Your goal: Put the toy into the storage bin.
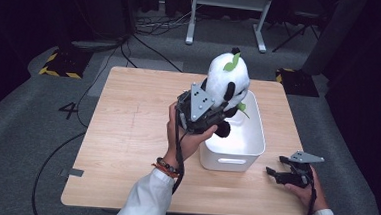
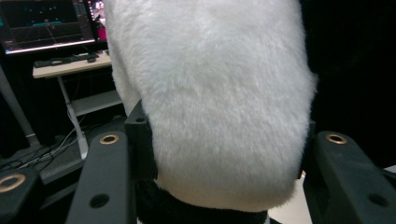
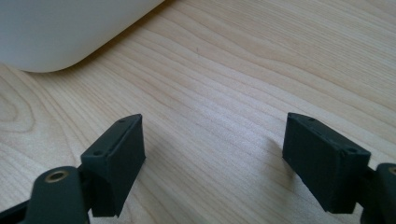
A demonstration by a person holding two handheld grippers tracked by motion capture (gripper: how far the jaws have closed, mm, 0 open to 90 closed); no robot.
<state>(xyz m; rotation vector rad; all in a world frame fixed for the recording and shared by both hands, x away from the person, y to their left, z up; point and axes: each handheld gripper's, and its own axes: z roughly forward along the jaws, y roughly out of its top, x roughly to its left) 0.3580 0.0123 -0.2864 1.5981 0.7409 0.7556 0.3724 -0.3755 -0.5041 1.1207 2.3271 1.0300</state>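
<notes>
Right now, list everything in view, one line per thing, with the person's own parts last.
panda plush: one, white and black with green leaves, held above the bin's far end.
bin: one, white, on the table's right half.
table: one, light wood, centre of the high view.
desk: one, pale top, in the background of the left gripper view, with a lit monitor.
left gripper: one, black, shut on the panda plush.
right gripper: one, black, jaws open, resting low on the table right of the bin.
sleeves: two, white, bottom edge.
</notes>
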